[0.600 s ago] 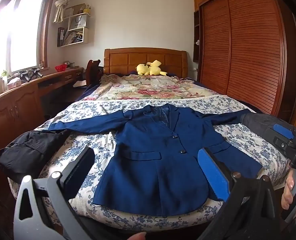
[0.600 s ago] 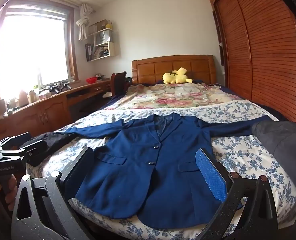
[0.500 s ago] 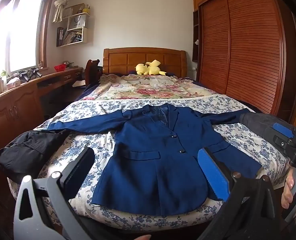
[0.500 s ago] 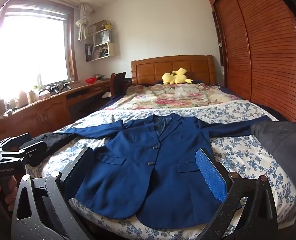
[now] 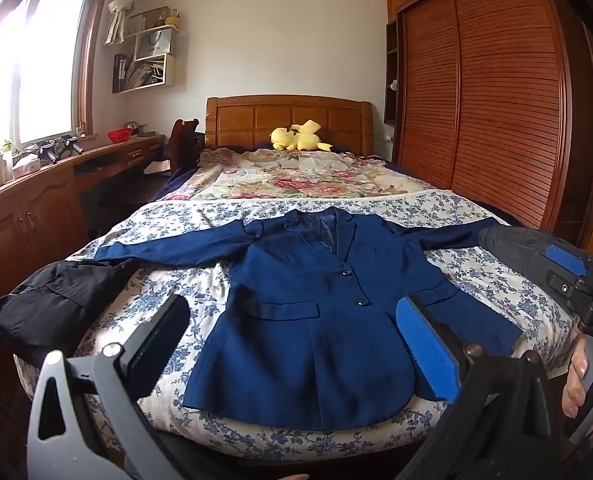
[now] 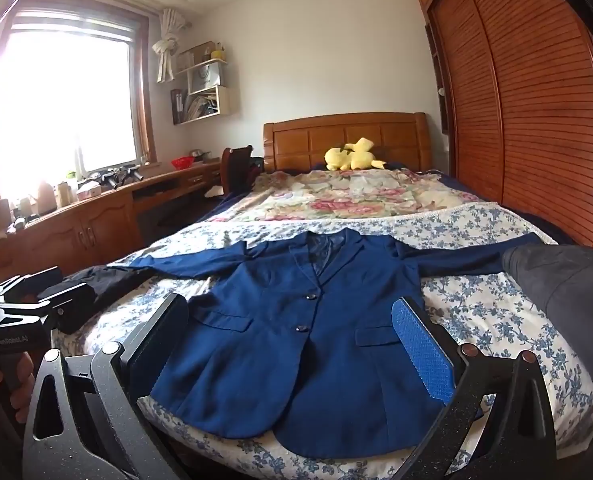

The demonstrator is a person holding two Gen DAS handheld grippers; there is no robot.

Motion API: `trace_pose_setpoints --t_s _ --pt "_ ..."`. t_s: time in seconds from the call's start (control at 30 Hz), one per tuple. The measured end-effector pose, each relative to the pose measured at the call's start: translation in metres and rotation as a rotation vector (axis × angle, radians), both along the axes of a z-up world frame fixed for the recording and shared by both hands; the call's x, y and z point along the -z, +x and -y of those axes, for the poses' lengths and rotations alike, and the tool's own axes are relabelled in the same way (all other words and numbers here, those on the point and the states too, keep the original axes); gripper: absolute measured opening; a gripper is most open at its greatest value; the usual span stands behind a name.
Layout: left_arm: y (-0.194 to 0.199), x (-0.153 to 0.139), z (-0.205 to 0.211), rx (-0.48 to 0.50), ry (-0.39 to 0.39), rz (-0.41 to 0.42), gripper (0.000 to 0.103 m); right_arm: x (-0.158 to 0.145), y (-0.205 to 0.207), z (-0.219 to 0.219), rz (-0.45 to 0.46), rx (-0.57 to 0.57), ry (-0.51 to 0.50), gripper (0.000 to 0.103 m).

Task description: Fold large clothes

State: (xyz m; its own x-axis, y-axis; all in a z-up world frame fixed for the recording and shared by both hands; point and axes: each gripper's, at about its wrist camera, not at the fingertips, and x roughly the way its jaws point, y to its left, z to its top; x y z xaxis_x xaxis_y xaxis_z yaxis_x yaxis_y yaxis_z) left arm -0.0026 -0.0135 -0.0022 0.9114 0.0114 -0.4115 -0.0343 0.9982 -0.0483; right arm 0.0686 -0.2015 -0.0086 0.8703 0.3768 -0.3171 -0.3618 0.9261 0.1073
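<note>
A navy blue blazer (image 5: 316, 312) lies flat and face up on the bed, buttoned, with both sleeves spread out to the sides; it also shows in the right wrist view (image 6: 308, 320). My left gripper (image 5: 292, 320) is open and empty, held above the bed's foot in front of the blazer's hem. My right gripper (image 6: 290, 316) is open and empty too, at the same distance from the hem. The right gripper also appears at the right edge of the left wrist view (image 5: 576, 280), and the left gripper at the left edge of the right wrist view (image 6: 36, 300).
The bed (image 5: 176, 272) has a blue floral sheet. A black garment (image 5: 56, 304) lies at its left corner and a dark grey one (image 6: 568, 292) at its right. A yellow plush toy (image 5: 298, 138) sits by the headboard. A wooden desk (image 5: 36, 200) runs along the left, a wardrobe (image 5: 496, 100) along the right.
Both views have shifted very slightly. The blazer and both grippers' jaws stand as before.
</note>
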Motion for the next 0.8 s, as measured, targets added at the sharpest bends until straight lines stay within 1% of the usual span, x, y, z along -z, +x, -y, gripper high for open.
trace_pose_setpoints --t_s 0.07,0.8 --pt "0.0001 -0.0035 -0.0077 0.004 -0.004 0.0 0.103 0.0005 0.0002 -0.0002 0.0 0.001 -0.001 0.103" --pt "-0.0018 -0.0078 -0.0057 0.006 -0.005 0.005 0.103 0.0022 0.0009 -0.0011 -0.002 0.003 -0.003 0.103"
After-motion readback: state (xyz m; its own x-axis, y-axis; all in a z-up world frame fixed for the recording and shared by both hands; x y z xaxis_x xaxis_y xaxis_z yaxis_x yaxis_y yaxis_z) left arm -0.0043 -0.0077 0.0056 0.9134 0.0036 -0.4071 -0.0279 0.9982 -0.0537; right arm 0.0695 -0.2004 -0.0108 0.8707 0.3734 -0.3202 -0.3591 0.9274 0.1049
